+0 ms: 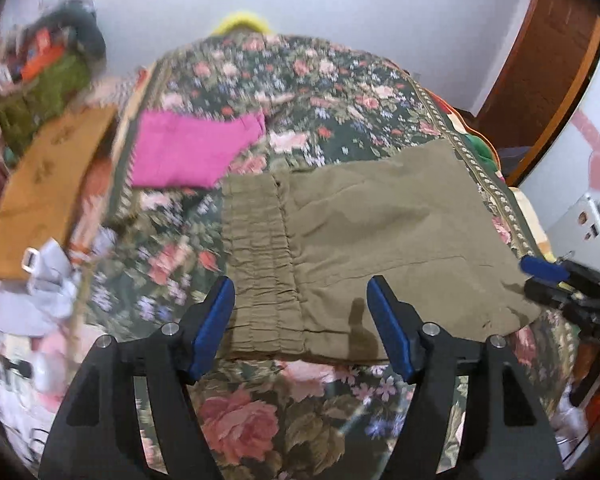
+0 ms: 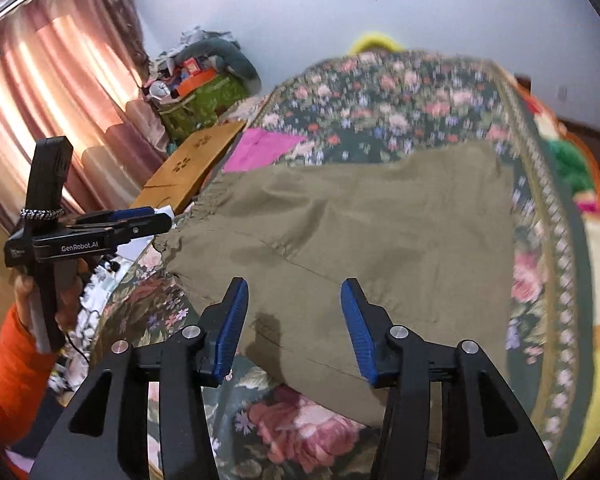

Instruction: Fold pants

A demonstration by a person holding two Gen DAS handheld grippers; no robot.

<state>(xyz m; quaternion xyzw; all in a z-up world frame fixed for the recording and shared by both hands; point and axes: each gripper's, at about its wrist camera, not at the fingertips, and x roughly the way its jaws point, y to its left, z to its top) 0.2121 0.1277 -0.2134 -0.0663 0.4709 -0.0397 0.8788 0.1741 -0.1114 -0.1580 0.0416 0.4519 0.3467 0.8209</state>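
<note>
My left gripper (image 1: 300, 320) stands with its jaws wide apart above the near edge of the olive pants (image 1: 372, 224), the blue pads clear of the cloth and nothing pinched between them. My right gripper (image 2: 294, 328) has its jaws parted more narrowly, also empty, with the pants' near edge lying below the gap and neither pad pressing on it.

The pants lie folded into a flat, roughly rectangular bundle on the floral bedspread (image 1: 312, 92). From my left camera, the gathered elastic waistband (image 1: 260, 256) runs along the left side of the pants, its ruched ridges facing me, and smooth fabric spreads to the right of it. A darker patch shows on the pants near their front edge, between my left jaws.

Beyond the pants' far left corner a folded pink garment (image 1: 192, 152) rests on the bedspread, apart from them. Further left of the pants, off the bed's edge, a tan wooden board (image 1: 48, 184) leans, and behind it stands a green bag (image 2: 204, 100) stuffed with blurred things. Pink curtains (image 2: 48, 100) hang to the far left of the pants in my right camera's view.

In that same view my left gripper appears side-on at the pants' left edge, held by a hand (image 2: 24, 292) with an orange sleeve (image 2: 4, 368) below it.
</note>
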